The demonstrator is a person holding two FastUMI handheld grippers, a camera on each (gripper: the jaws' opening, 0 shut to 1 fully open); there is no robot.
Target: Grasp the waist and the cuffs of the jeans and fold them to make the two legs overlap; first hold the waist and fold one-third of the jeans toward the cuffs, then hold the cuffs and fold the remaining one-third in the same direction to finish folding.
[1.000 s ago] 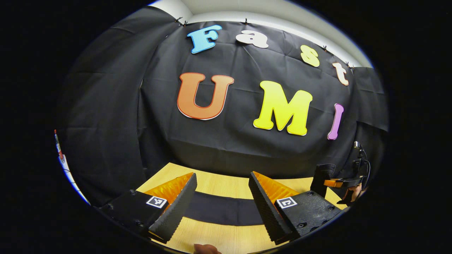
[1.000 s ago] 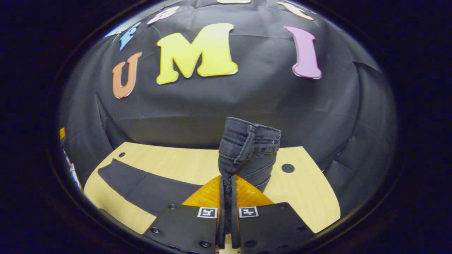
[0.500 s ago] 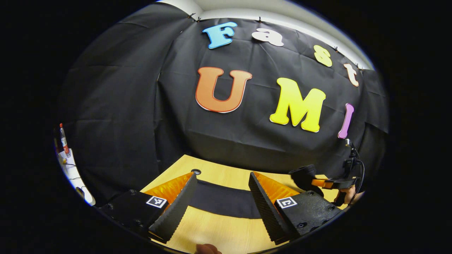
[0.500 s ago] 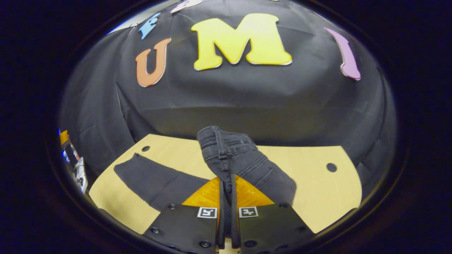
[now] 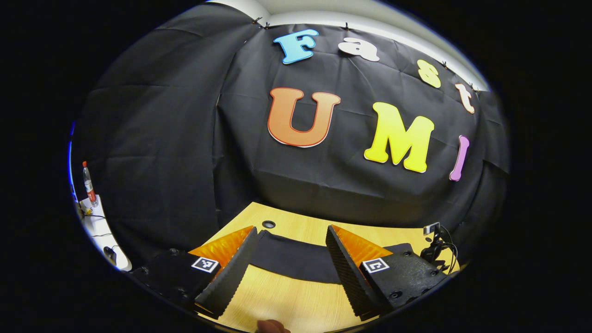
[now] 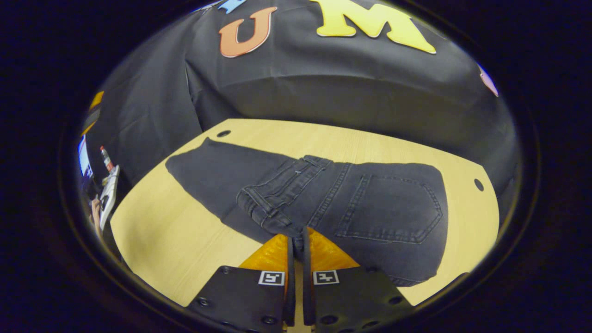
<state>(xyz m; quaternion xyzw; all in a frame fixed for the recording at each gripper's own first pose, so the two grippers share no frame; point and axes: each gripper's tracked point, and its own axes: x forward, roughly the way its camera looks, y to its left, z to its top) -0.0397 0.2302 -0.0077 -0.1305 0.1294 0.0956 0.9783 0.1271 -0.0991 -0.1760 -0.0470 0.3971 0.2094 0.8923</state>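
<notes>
Pale wooden surface (image 6: 194,231) under black cloth booth walls, with small round holes near its corners. Dark jeans (image 6: 323,199) spread flat across the middle of the right gripper view, waist end doubled over onto the legs: back pocket showing at centre right, waistband with belt loop lying at centre, single-layer leg stretching off toward the upper left. Right claw (image 6: 298,240) at bottom centre of that view, pinched tight on the waistband edge, fabric caught between both fingers with hardly any gap. Left claw (image 5: 289,263) at the bottom of the left gripper view, spread wide, holding nothing, hovering over bare wood. Leg end of the jeans (image 5: 291,256) lying flat as a dark band across the lower centre, seen through the gap between the fingers and a little beyond them. Bottle (image 5: 88,182) standing on a white ledge at the far left edge of the left gripper view. Bit of a fingertip (image 5: 270,326) at the very bottom edge.
</notes>
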